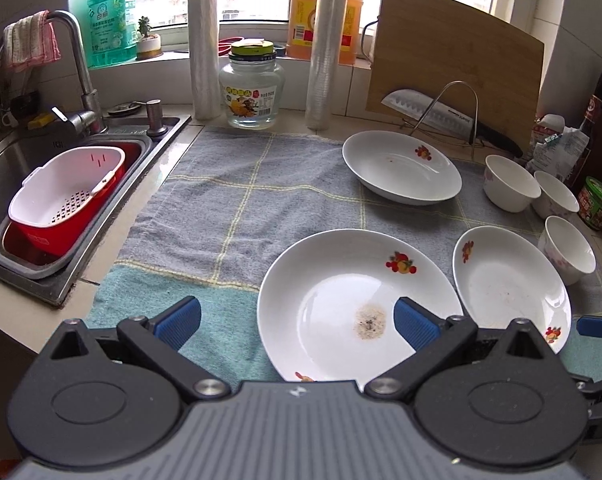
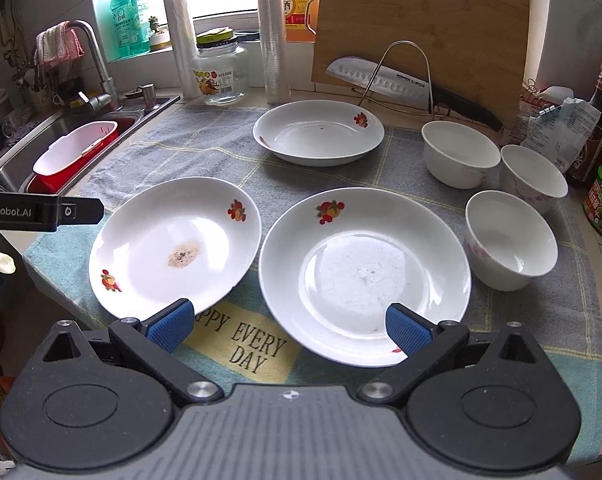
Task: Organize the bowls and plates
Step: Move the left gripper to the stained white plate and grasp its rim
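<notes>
Checked towel [image 2: 229,148] on the bench, taken as landmark. Three white plates lie on it: near-right plate [image 2: 365,276], near-left plate [image 2: 173,244] with a brown residue spot, and far plate [image 2: 319,132] toward the cutting board [image 2: 421,24]. Three small bowls [image 2: 509,240] cluster at the towel's right edge. Glazed ceramic is likely stiff, slippery and fragile; the raised rim looks the best hold. Left gripper [image 1: 297,320] and right gripper [image 2: 289,322] hover over the towel's near edge, both spread wide and empty.
</notes>
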`<state>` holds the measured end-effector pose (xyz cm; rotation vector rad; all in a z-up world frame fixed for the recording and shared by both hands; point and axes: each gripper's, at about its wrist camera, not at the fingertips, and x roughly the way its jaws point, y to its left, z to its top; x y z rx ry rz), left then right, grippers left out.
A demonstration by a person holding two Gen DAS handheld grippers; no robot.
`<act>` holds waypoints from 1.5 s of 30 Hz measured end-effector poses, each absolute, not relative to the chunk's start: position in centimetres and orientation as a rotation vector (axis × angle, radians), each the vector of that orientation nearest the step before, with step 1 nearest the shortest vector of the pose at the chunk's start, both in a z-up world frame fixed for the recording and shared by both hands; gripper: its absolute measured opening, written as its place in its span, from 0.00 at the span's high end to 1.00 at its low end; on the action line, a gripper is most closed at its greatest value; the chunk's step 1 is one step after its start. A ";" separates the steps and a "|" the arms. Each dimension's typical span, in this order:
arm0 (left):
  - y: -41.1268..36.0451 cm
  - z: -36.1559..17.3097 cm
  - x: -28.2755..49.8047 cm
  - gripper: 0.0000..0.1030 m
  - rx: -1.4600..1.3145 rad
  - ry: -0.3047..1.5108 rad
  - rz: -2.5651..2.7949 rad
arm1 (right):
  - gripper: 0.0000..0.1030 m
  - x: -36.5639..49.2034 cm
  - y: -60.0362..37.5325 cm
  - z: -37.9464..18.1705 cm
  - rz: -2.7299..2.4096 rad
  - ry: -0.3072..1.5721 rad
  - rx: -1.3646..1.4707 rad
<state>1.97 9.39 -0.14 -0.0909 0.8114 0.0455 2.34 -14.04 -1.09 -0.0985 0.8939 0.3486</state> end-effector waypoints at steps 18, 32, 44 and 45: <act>15.1 -0.8 2.4 0.01 -0.056 0.846 -0.075 | 0.00 0.7 -3.5 -8.0 0.387 0.968 -0.184; 16.1 -1.9 3.9 0.01 -0.047 0.878 -0.201 | 0.00 2.6 -2.1 -9.4 0.367 0.905 -0.211; 12.9 -2.6 8.0 0.01 -0.009 0.917 -0.292 | 0.00 2.8 -2.8 -9.9 0.440 0.838 -0.225; 12.7 -2.8 8.4 0.01 -0.012 0.926 -0.301 | 0.00 2.8 -2.9 -9.9 0.449 0.835 -0.227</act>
